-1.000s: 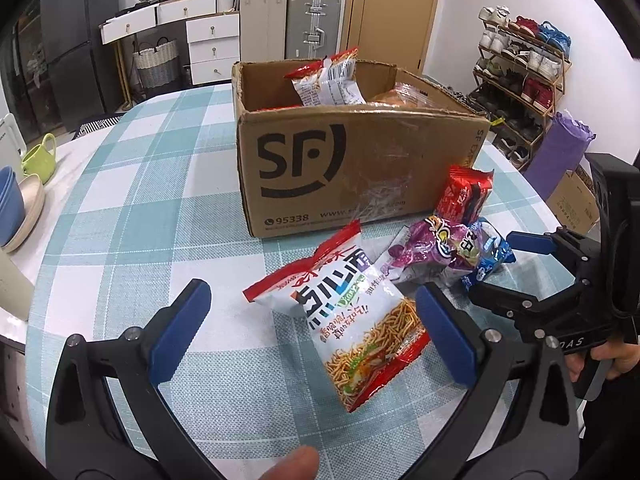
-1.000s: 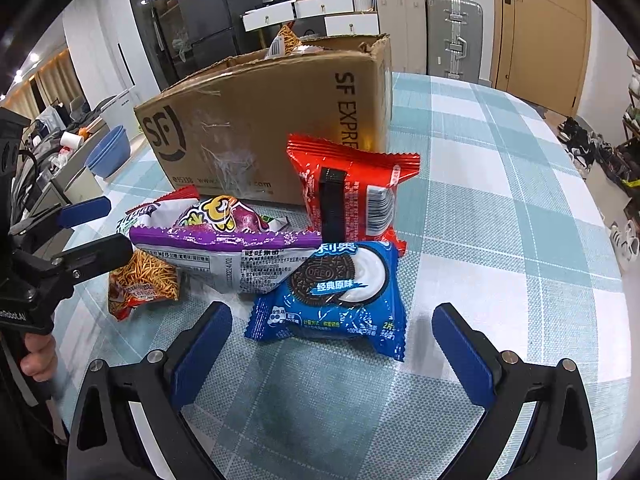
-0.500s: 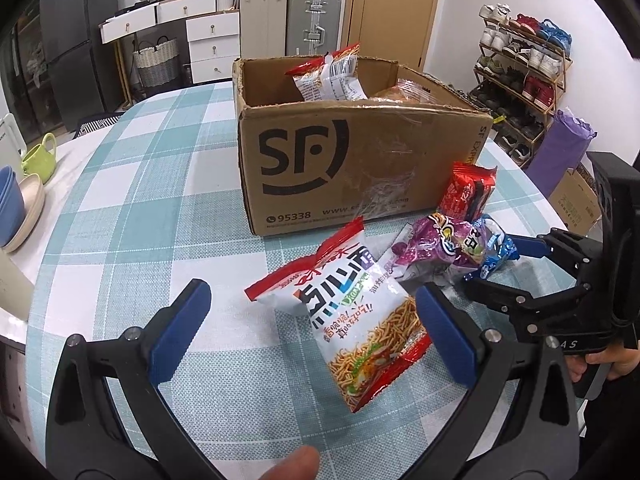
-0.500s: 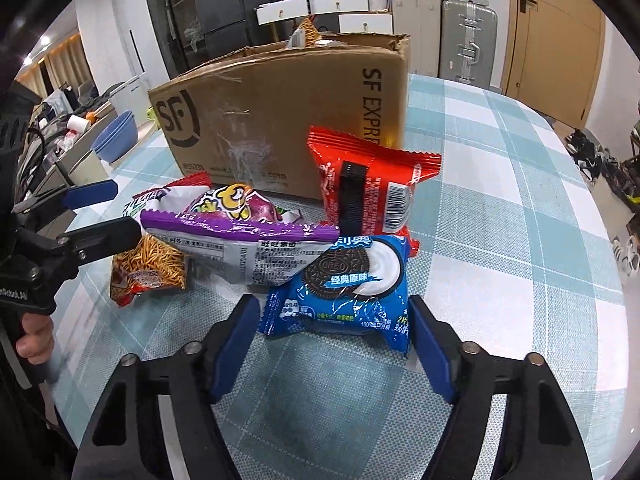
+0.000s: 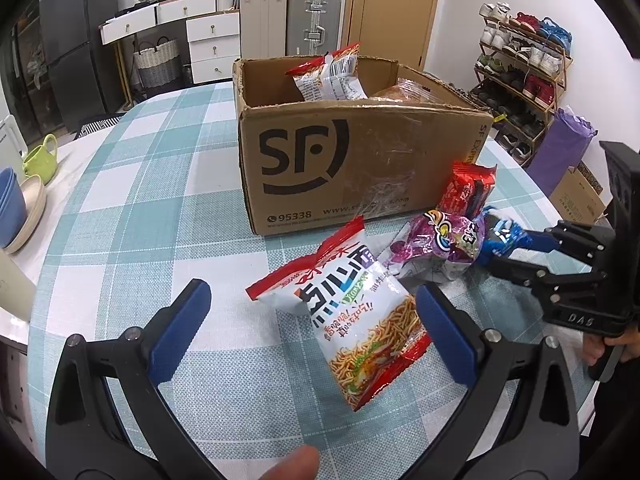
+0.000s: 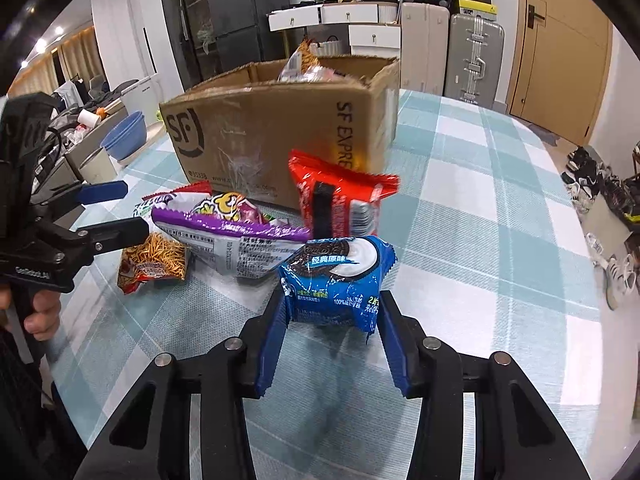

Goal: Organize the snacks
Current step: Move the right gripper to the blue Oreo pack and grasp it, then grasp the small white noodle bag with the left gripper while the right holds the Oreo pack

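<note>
My right gripper (image 6: 332, 308) has a blue cookie pack (image 6: 336, 280) between its closing jaws, both pads pressing its sides, and the pack hangs just off the checked tablecloth (image 6: 480, 220). Behind it lie a purple snack bag (image 6: 236, 228) and a red pack (image 6: 344, 200), in front of the open SF cardboard box (image 6: 272, 132), which holds several snack bags. My left gripper (image 5: 312, 296) is open above the near end of a white-and-red noodle snack bag (image 5: 360, 320), without touching it. In the left wrist view, the right gripper (image 5: 516, 248) grips the blue pack (image 5: 500, 236).
Stacked bowls (image 5: 16, 208) and a green cup (image 5: 40, 158) sit at the table's left edge. Off the table to the right are a shoe rack (image 5: 520, 64) and a purple roll (image 5: 560, 148). Suitcases (image 5: 312, 20) and white drawers stand behind the box.
The right jaws came together from wide open onto the blue cookie pack and raised it a little off the cloth. The left gripper and the noodle bag stayed put.
</note>
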